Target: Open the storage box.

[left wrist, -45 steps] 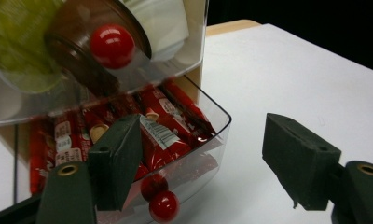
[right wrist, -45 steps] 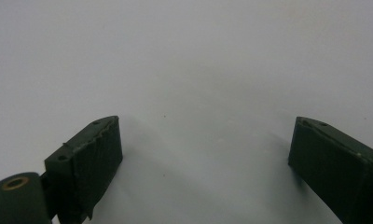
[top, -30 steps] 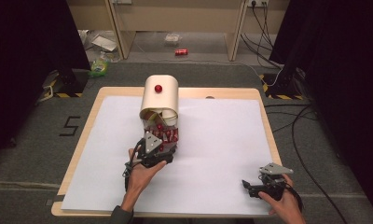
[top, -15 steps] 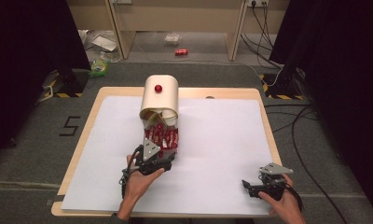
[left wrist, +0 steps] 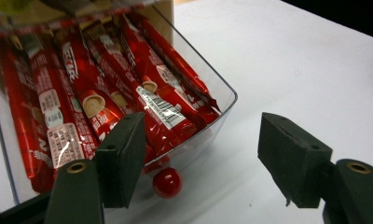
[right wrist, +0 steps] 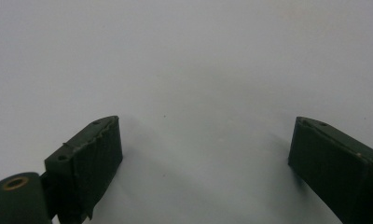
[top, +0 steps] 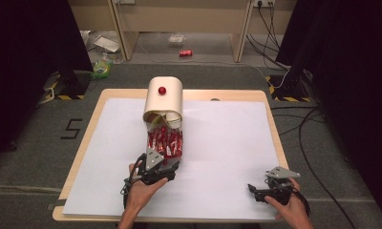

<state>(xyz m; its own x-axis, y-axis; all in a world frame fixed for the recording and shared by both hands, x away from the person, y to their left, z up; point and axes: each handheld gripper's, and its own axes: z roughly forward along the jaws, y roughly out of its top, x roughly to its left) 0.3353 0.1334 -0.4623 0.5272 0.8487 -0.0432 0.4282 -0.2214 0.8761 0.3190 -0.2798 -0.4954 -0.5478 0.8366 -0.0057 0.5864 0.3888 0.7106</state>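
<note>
High view. Wooden table (top: 91,125) covered by a white sheet (top: 227,143). At its far middle a cream box with a rounded top (top: 164,99), a red knob on its back face. A clear drawer (top: 165,143) stands pulled out of the box toward the person, packed with red stick packets (top: 166,141) lying lengthwise. The left gripper (top: 166,164) sits right at the drawer's near end, hand behind it. The right gripper (top: 254,191) rests low on the sheet at the near right, well apart from the box; probably parked there to keep out of the way.

Left gripper view. Jaws spread wide, nothing pinched. The drawer's clear front wall (left wrist: 208,126) lies just ahead, and its small red knob (left wrist: 167,182) sits low on that wall, between the jaws but close beside the left one, untouched by either pad. The packets (left wrist: 110,93) lie side by side, sloping up toward the box, printed faces up. Judgement: the knob is the drawer's only handle, so the gripper is lined up on it, either to pull the drawer further or push it home; it needs to shift sideways to centre the knob before closing.

Right gripper view. Jaws spread, bare white sheet (right wrist: 198,70) between and beyond them. Idle, holding nothing.
</note>
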